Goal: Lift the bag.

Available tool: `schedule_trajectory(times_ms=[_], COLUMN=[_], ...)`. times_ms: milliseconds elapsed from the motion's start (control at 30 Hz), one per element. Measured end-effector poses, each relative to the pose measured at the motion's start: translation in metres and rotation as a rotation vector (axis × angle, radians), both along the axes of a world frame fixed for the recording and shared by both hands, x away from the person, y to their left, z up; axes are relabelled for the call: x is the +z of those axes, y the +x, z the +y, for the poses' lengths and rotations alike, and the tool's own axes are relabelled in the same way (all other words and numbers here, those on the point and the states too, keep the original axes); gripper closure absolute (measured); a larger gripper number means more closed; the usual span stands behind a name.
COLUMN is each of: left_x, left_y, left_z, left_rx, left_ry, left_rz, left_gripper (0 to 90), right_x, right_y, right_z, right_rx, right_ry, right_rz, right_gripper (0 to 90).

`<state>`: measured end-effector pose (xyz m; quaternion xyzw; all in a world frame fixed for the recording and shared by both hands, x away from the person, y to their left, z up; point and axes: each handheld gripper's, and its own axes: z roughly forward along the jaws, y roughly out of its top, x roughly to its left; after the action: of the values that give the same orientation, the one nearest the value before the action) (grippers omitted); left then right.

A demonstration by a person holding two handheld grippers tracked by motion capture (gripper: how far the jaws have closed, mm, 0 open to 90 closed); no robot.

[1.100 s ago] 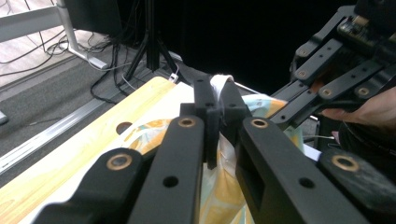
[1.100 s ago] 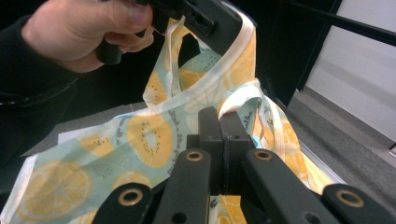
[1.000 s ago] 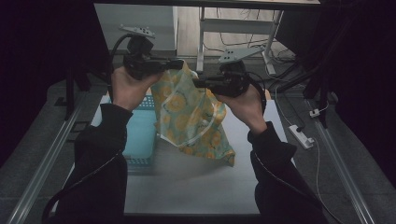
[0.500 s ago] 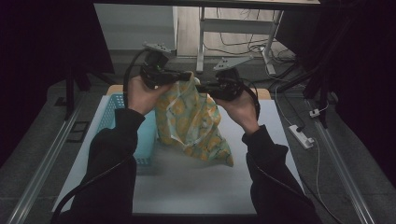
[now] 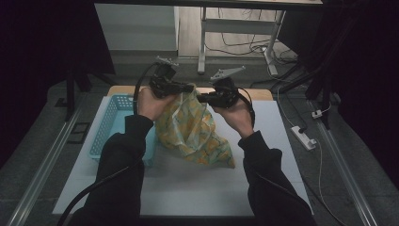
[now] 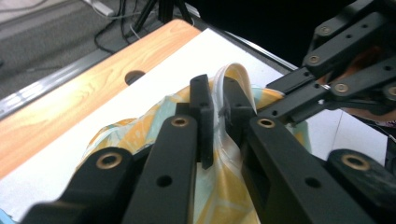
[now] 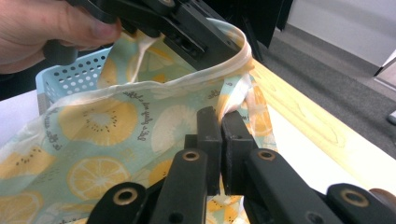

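Yellow-and-mint fruit-print cloth bag [image 5: 193, 132] hangs between your two grippers above the white table [image 5: 263, 188], its lower end resting on the tabletop beside the blue basket [image 5: 109, 127]. Your left gripper [image 6: 215, 105] pinches the bag's cream rim; its jaws have just been easing apart a little, with the fabric between them. Your right gripper [image 7: 219, 126] is pressed together on the rim close by, the two tools nearly touching at the bag's top edge
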<state>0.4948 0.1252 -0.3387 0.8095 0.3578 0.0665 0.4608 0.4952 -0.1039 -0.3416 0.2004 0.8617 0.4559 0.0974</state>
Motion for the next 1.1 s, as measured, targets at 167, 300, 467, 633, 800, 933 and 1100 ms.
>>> schedule_trajectory(times_ms=[167, 300, 467, 633, 800, 933, 1100], left_x=[0.004, 0.009, 0.013, 0.017, 0.016, 0.013, 0.007], left_y=[-0.004, -0.011, -0.021, -0.033, -0.045, -0.055, -0.065], left_z=[0.005, 0.011, 0.012, 0.013, 0.019, 0.023, 0.032], left_rx=[0.018, 0.015, 0.009, -0.007, -0.01, 0.002, 0.005], left_ry=[-0.019, -0.029, -0.01, 0.014, 0.021, 0.075, 0.069], left_rz=[-0.024, -0.041, -0.071, -0.091, -0.104, -0.114, -0.114], left_gripper=[67.4, 53.2, 39.7, 29.1, 18.3, 12.2, 6.8], right_x=[0.001, 0.006, 0.009, 0.01, 0.008, 0.005, 0.002], right_y=[-0.001, -0.004, -0.008, -0.014, -0.019, -0.023, -0.027], right_z=[-0.005, -0.011, -0.015, -0.016, -0.02, -0.025, -0.033], right_rx=[-0.005, 0.001, 0.01, 0.017, 0.017, 0.012, 0.005], right_ry=[0.027, 0.064, 0.075, 0.076, 0.081, 0.09, 0.107], right_rz=[0.003, 0.007, 0.01, 0.007, 0.016, 0.016, 0.018], right_gripper=[80.5, 74.1, 67.4, 61.2, 54.0, 49.4, 42.8])
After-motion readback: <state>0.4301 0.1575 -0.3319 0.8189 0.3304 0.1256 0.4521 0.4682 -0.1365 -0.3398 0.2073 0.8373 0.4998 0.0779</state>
